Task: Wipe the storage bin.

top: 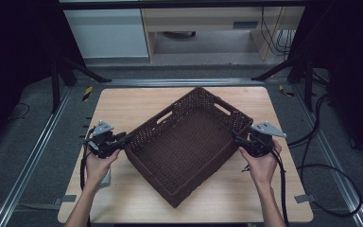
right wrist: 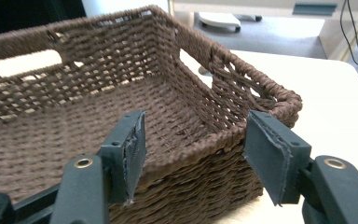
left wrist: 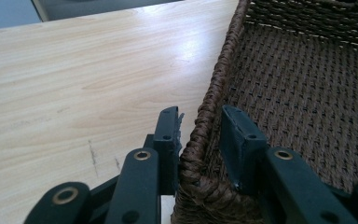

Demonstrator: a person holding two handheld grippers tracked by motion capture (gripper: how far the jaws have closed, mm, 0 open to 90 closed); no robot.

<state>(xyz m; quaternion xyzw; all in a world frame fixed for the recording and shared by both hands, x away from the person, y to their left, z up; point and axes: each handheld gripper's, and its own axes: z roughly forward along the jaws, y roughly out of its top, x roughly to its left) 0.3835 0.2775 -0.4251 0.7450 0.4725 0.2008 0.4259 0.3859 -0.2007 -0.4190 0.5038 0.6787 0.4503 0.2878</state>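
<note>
Your left gripper (top: 119,140) sits at about nine o'clock on the table (top: 123,104), at the left corner of the brown wicker basket (top: 189,146). In the left gripper view its jaws straddle the braided rim (left wrist: 209,100): one pad (left wrist: 168,135) stands outside the wall, the other (left wrist: 235,137) inside, with narrow slits of daylight on both sides of the weave. The jaws are part-way closed around the rim, and you cannot tell whether the pads are pressing on it.

The basket lies in the middle of the table, turned so that its corners point to roughly twelve, three, six and nine o'clock. The six o'clock corner comes near the table's front edge; bare wood lies open toward ten and two o'clock.

Your right gripper (top: 238,138) is at about three o'clock, at the basket's right corner. In the right gripper view its jaws stand wide, one pad (right wrist: 133,149) over the inside of the basket and the other (right wrist: 270,151) outside the wall, neither touching the wicker (right wrist: 205,140).

The high view shows both your hands and the floor rails around the table. The gripper views show the gaps at the pads and, from the right one, a handle slot (right wrist: 28,63) in the far wall.
</note>
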